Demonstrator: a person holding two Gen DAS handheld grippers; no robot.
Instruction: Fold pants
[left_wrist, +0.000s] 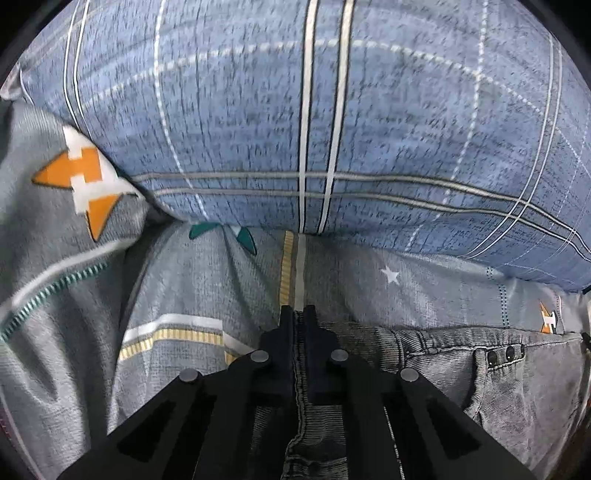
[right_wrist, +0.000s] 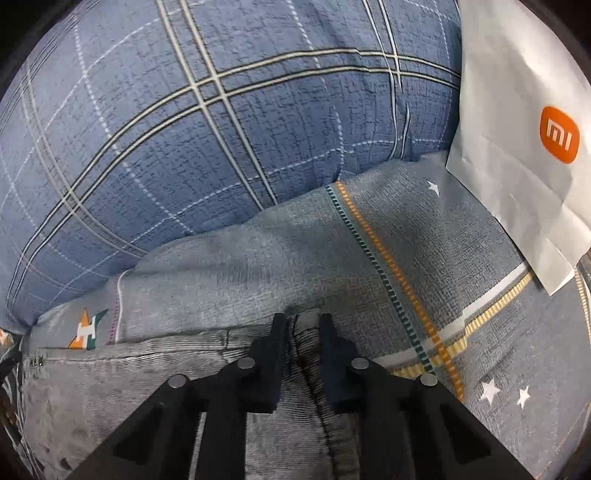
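Now the left gripper (left_wrist: 298, 314) and right gripper (right_wrist: 302, 321) each pinch a seam edge of the grey pants (left_wrist: 517, 376) on the bedsheet (right_wrist: 295, 251), just before a blue plaid pillow (left_wrist: 295, 110).

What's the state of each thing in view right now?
left tongs: shut on pants seam
right tongs: shut on bunched pants edge
pants: grey denim, lying on bedsheet, waistband visible
pillow: blue plaid, resting on bedsheet behind pants
paper bag: white, creased, lying flat on bedsheet
bedsheet: grey patterned, wrinkled
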